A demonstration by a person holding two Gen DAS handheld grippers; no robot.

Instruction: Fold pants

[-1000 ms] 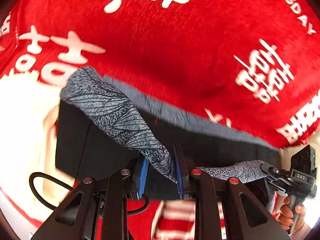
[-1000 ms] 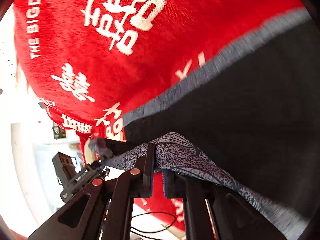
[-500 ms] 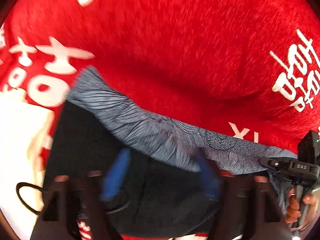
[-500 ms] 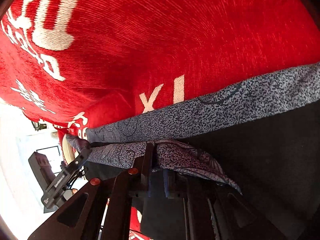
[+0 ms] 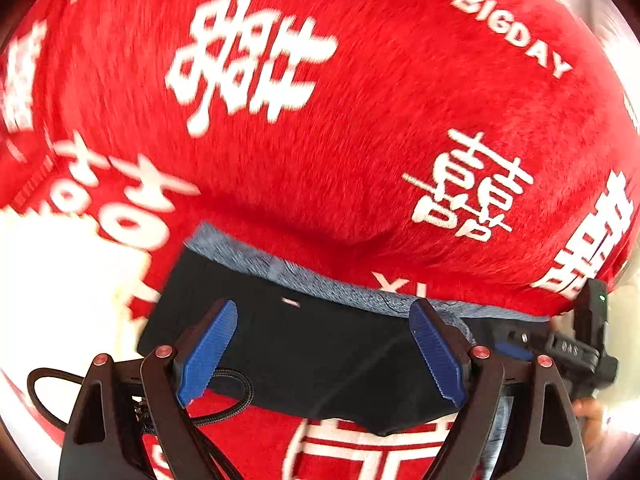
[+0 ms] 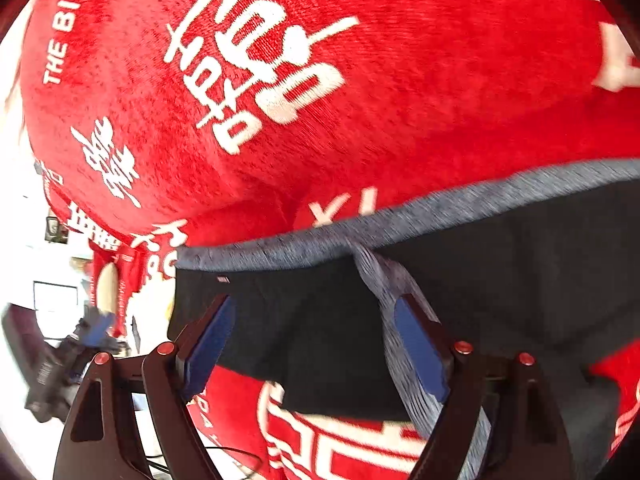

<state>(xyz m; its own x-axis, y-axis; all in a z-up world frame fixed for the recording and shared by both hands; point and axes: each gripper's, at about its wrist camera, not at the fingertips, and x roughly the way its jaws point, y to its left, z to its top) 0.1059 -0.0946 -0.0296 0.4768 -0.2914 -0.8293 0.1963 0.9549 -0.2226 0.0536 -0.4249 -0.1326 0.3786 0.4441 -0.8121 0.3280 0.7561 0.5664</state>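
1. Both grippers are hovering low over the pants [image 5: 320,352]; the left gripper [image 5: 324,356] is holding its blue fingers [image 5: 208,352] wide apart, with nothing between them but dark cloth lying below.
2. Seen from its own camera, the right gripper [image 6: 316,344] is also standing spread, and a strip of speckled grey cloth [image 6: 384,280] is draping over its right-hand finger without being pinched.
3. The pants are lying folded on a red blanket [image 5: 320,160] printed with white characters, the black side facing up and a grey band [image 5: 304,280] running along the far edge.
4. A small tag [image 5: 290,302] is showing on the black cloth near that band.
5. A black braided cable [image 5: 236,396] is looping under the left gripper, partly resting on the near edge of the pants.
6. At the right edge of the left camera's view, the other gripper's black body is showing with a green light lit.
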